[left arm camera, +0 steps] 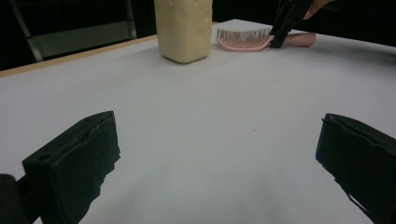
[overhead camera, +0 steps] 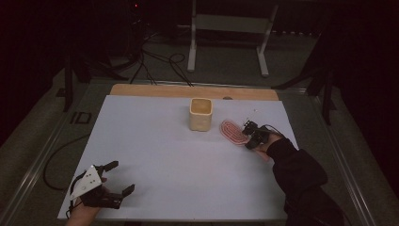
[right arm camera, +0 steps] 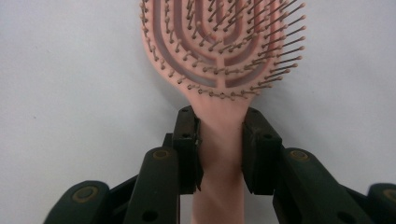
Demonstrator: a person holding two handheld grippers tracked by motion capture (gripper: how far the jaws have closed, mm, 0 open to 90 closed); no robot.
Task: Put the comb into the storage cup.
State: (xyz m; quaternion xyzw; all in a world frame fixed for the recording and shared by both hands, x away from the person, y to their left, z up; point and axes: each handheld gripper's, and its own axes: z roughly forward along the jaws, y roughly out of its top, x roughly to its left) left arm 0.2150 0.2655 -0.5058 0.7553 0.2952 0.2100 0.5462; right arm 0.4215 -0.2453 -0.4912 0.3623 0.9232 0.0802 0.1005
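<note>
A pink hairbrush (overhead camera: 233, 132) lies bristles up on the white table sheet (overhead camera: 160, 155), just right of a cream square cup (overhead camera: 201, 114). My right gripper (overhead camera: 250, 132) is shut on the hairbrush's handle (right arm camera: 221, 154), one jaw pressing each side, with the bristled head (right arm camera: 219, 42) beyond them. My left gripper (overhead camera: 116, 177) rests open near the table's front left corner, nothing between its jaws. From the left gripper view, the cup (left arm camera: 183, 28) and the hairbrush (left arm camera: 243, 39) stand far off, with the right gripper (left arm camera: 285, 21) at the handle.
A wooden strip (overhead camera: 193, 91) runs along the table's far edge. Cables (overhead camera: 160, 63) and a white metal stand (overhead camera: 228, 28) lie on the floor behind. The sheet between the two grippers is bare.
</note>
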